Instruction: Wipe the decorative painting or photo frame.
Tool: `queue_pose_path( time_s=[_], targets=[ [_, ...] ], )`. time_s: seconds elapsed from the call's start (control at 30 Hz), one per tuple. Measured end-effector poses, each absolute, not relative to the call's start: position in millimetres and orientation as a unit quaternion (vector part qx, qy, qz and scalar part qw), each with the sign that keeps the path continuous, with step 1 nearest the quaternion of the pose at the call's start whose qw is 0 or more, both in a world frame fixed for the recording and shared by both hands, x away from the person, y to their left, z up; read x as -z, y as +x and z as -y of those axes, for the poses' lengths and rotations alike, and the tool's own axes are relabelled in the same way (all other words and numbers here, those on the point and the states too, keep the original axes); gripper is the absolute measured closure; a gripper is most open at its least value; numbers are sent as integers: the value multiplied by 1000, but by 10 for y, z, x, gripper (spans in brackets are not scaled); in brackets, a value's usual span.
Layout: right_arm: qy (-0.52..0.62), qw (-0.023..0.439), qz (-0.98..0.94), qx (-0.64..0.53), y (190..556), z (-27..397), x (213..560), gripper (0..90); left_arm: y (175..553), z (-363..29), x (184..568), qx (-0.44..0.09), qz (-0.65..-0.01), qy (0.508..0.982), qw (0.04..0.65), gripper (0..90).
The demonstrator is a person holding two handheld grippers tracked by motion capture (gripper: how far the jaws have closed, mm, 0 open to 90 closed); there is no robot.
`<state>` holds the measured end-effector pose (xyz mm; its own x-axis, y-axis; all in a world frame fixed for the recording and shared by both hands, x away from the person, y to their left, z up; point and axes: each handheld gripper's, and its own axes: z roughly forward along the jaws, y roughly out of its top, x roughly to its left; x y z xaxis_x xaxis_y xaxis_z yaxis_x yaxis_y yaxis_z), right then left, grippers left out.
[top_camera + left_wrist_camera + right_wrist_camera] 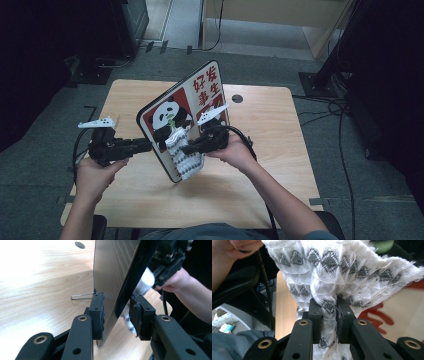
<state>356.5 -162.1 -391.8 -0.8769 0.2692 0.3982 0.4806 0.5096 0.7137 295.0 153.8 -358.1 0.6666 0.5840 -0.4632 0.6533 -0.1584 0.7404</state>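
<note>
A panel (172, 112) printed with a panda and red characters stands tilted on the wooden table (260, 165). My left gripper (147, 145) reaches its left edge. In the left gripper view the panel's edge (112, 270) lies between the jaws of my left gripper (119, 315); one pad rests against its back and the other stands clear of its black rim. My right gripper (186, 148) is shut on a white cloth with grey zigzags (182, 155), held against the panel's printed face. In the right gripper view the cloth (342, 272) bunches between the pads of my right gripper (329, 312), with the panel (402, 307) behind it.
A thin wire stand (81, 296) sticks out from the panel's back onto the table. A round cable hole (237, 98) sits near the table's far edge. Cables (325, 107) and dark equipment lie on the floor around the table.
</note>
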Motion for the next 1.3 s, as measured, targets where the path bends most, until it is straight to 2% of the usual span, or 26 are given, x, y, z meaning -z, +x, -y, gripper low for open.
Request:
queue_pose_path(
  time_s=[0.2,0.53,1.0,1.3],
  targets=[
    [-209,112,855,461,3614,1589,3694,785,2918,-1582,3586,32,-411,759,504,657],
    [-201,102,855,467,3656,1447,3328,783,2979,-1731,3593,28,-414,750,515,724],
    [-170,72,858,479,3633,1177,2772,778,3152,-1632,3597,25,-393,761,516,739],
    [-157,77,861,478,3659,1029,2679,778,3149,-1624,3595,32,-389,760,519,739]
  ],
)
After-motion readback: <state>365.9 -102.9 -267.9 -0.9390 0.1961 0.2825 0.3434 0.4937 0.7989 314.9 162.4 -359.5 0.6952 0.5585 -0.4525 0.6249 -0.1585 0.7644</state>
